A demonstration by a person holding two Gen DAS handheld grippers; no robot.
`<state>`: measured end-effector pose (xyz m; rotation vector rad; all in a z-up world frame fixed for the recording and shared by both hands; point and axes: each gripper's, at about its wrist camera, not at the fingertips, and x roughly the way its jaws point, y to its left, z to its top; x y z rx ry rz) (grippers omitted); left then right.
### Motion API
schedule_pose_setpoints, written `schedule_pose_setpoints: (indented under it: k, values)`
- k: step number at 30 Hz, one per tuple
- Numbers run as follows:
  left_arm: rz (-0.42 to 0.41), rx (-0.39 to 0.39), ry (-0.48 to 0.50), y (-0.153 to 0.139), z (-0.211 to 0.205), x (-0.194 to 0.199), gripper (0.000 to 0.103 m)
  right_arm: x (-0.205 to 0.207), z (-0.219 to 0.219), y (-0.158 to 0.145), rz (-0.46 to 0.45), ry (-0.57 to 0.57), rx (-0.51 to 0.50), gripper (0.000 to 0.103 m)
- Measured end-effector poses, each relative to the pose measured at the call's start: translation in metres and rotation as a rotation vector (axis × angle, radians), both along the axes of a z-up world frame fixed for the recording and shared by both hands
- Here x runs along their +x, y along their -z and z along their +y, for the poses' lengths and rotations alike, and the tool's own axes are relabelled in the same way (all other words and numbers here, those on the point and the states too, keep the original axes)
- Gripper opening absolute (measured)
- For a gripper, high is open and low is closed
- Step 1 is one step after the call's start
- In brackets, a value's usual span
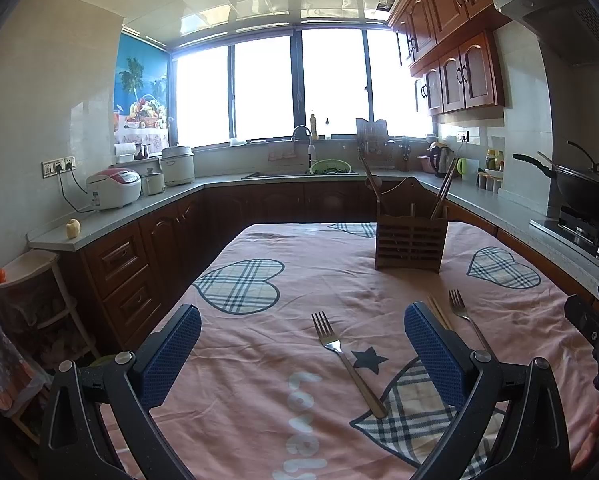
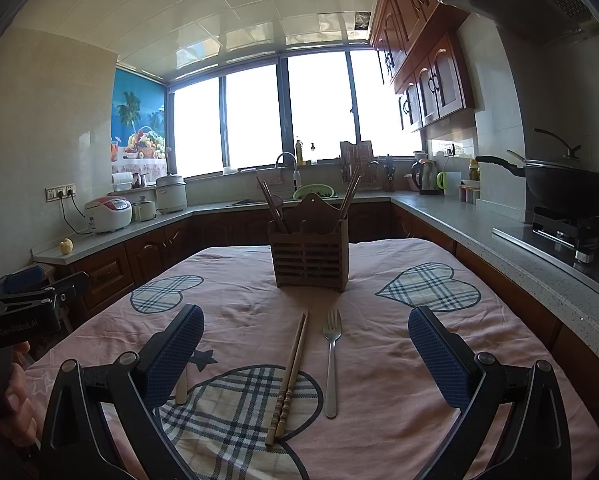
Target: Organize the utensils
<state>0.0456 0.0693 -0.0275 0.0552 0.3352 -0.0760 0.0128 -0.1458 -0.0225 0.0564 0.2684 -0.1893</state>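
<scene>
Left tool point(image 1: 302, 338) agape; right tool point(image 2: 305, 338) likewise

Left tool point(image 1: 302, 330) held low and level, blue pads spread wide, gripping nothing. Right tool point(image 2: 306, 330) alongside, equally wide, equally bare. Fingers of the left hand point(image 2: 9, 394) wrapped round its handle, seen from the right.
</scene>
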Motion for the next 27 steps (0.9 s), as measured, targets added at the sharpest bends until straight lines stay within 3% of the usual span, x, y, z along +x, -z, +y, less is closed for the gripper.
schedule_pose_setpoints:
  k: [27]
  values:
    - [-0.004,0.019,0.000,0.0003,-0.0064,-0.0026,0.102,-0.0033,0.0017,-0.0063,-0.017,-0.010,-0.003,0.103]
